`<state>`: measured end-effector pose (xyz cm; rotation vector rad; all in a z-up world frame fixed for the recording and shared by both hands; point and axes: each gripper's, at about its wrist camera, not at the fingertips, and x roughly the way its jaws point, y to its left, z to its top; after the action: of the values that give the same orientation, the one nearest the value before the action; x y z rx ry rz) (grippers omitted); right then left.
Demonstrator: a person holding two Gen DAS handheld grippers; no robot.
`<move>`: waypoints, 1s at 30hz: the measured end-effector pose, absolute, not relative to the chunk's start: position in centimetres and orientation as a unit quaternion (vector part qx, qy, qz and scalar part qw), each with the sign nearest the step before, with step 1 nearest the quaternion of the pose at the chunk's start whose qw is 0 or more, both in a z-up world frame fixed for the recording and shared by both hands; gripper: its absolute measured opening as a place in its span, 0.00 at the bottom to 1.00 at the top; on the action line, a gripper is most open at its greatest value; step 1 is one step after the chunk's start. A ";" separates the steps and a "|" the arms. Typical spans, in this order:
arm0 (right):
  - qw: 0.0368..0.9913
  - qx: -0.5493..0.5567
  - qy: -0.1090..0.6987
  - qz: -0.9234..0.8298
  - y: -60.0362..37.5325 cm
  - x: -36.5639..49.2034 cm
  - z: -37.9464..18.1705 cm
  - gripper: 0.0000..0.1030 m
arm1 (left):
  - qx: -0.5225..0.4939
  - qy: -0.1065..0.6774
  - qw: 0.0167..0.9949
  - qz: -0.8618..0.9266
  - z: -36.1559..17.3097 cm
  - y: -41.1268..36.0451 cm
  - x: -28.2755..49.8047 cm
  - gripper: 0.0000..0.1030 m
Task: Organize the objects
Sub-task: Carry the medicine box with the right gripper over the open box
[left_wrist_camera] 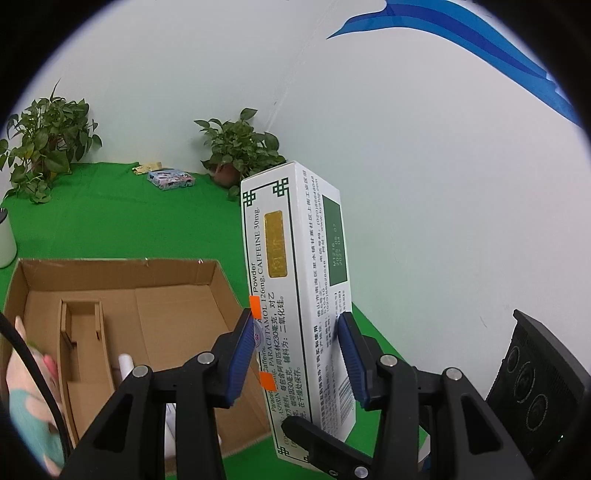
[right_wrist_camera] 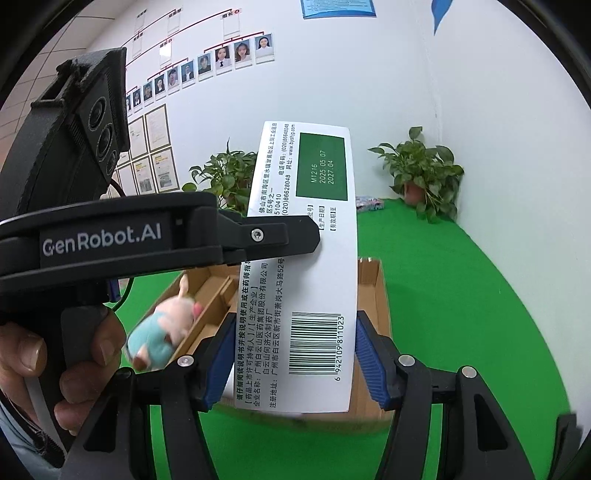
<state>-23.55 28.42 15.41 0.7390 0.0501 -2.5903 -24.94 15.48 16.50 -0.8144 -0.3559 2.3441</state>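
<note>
An office, set up as a recording corner. On the white wall (right_wrist_camera: 424, 92) hangs a staff chart of portrait photos (right_wrist_camera: 207, 66) joined by lines, with framed certificates (right_wrist_camera: 153, 162) below and a blue poster (right_wrist_camera: 338, 8) above. The desk wears a bright green cloth (left_wrist_camera: 122, 218), with 2 potted plants (left_wrist_camera: 240, 147) at its back edge against the wall.

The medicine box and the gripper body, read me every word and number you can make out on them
Medicine box, green panel: "M1216", "2025.05.07", "2027.04"
Box, under barcode: "6 942109 811023"
Box, side face: "(020)86628048", "510410"
Box front: "Powder", "PARACETAMOL 126mg, CAFFEINE 30mg."
Left gripper body: "GenRobot.AI"
Gold sticker, wall certificates and photo captions: too blurred or small to read.
</note>
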 end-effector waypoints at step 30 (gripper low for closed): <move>0.182 0.548 0.038 -0.816 25.2 -40.3 -3.4 0.56 | -0.550 -0.220 0.283 0.754 -4.6 16.7 -39.1 0.46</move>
<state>-40.34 25.21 -3.40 1.5456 0.1062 -2.3018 -39.13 16.70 -4.56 -1.4734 -0.5889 2.0194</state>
